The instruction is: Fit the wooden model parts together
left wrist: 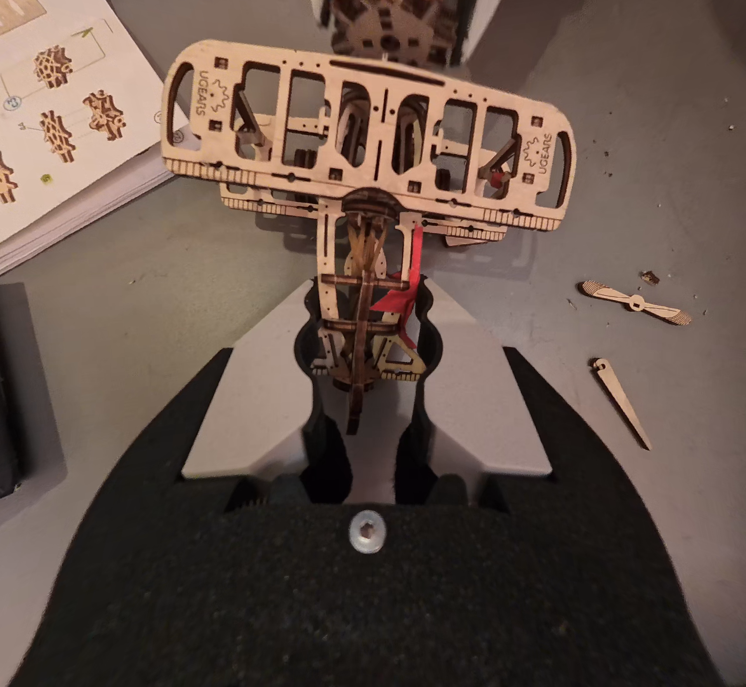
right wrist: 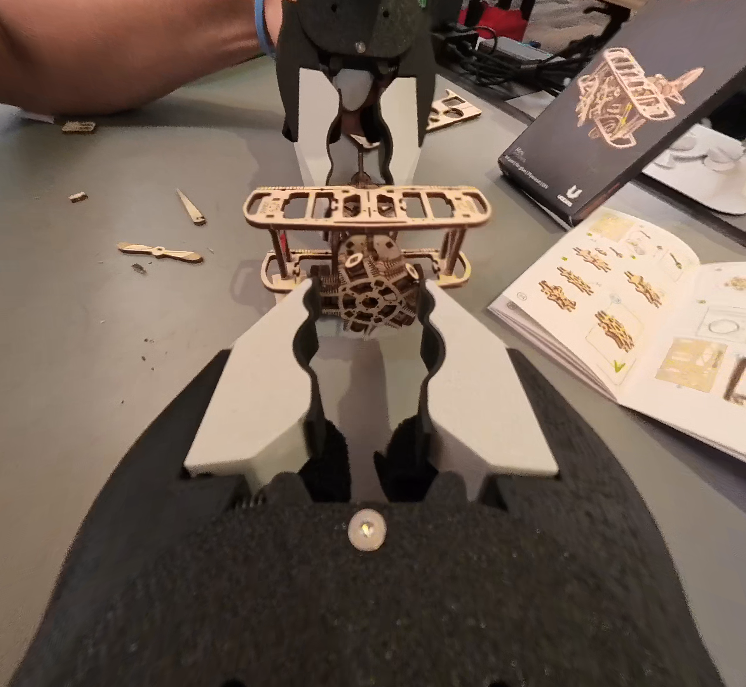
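Our left gripper (left wrist: 369, 328) holds the biplane (left wrist: 365, 130) by its tail above the table (left wrist: 121, 324); our right gripper (right wrist: 369, 304) clamps the engine (right wrist: 369, 296) at its nose. Only the right view shows the box (right wrist: 629, 102).

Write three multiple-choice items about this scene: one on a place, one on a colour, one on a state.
1. Where is the loose wooden propeller?
A. on the grey table
B. on the booklet
C. inside the box

2. What colour is the strip on the biplane's tail?
A. blue
B. red
C. green

3. What is the left hand-held gripper doing?
A. hanging open
B. lying on the table
C. closed on the biplane's tail

Answers: 1 A, it lies flat on the table; 2 B, the strip is red; 3 C, both fingers press the tail.
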`<state>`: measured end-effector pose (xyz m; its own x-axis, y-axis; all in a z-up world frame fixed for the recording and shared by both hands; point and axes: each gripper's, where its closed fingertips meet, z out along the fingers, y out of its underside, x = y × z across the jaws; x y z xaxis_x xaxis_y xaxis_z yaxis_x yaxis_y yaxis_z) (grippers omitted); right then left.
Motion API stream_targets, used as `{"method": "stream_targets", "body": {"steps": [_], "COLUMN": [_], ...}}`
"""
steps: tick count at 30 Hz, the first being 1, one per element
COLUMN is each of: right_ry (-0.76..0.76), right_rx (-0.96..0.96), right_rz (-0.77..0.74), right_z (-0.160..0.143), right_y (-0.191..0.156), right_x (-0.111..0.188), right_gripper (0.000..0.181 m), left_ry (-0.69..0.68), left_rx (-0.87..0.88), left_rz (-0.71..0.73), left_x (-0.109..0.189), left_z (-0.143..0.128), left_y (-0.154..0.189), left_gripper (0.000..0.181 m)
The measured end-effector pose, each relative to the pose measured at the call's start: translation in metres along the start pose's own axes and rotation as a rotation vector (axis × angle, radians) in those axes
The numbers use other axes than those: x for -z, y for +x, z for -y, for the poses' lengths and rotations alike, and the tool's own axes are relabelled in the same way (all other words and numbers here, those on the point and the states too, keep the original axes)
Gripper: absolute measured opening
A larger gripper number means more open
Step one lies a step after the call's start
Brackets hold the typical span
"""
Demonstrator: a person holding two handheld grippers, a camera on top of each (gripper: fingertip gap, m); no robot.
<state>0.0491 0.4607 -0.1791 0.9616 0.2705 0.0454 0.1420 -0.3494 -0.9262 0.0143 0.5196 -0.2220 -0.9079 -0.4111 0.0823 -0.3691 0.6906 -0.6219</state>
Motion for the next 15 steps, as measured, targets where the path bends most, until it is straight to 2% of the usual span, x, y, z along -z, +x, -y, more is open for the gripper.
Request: {"method": "stream_targets", "body": {"steps": [3,4,6,10,15], "right_ry": [0.027,0.047,0.138,0.257,0.428], "right_rx": [-0.042,-0.046,-0.038,-0.059,-0.166], "right_rz": [-0.011,-0.013,0.020,0.095,0.234], "right_z": [0.001,0.003,0.017,0.045,0.082], "right_y": [0.009,0.011,0.010,0.002,-0.013], "right_x": [0.014,0.020,0.034,0.054,0.074], "right_gripper": [0.047,0.047,0.047,0.046,0.047], "left_ry": [-0.012,-0.019,-0.018,0.001,0.088], "left_rx": [-0.005,-0.004,0.010,-0.006,-0.064], "left_rz": [0.010,0.013,0.018,0.048,0.105], "left_x": [0.000,-0.001,0.000,0.011,0.030], "left_z": [-0.001,-0.001,0.001,0.009,0.040], "left_y": [0.000,-0.001,-0.001,-0.003,0.004], "left_gripper": [0.044,0.049,0.063,0.067,0.075]}}
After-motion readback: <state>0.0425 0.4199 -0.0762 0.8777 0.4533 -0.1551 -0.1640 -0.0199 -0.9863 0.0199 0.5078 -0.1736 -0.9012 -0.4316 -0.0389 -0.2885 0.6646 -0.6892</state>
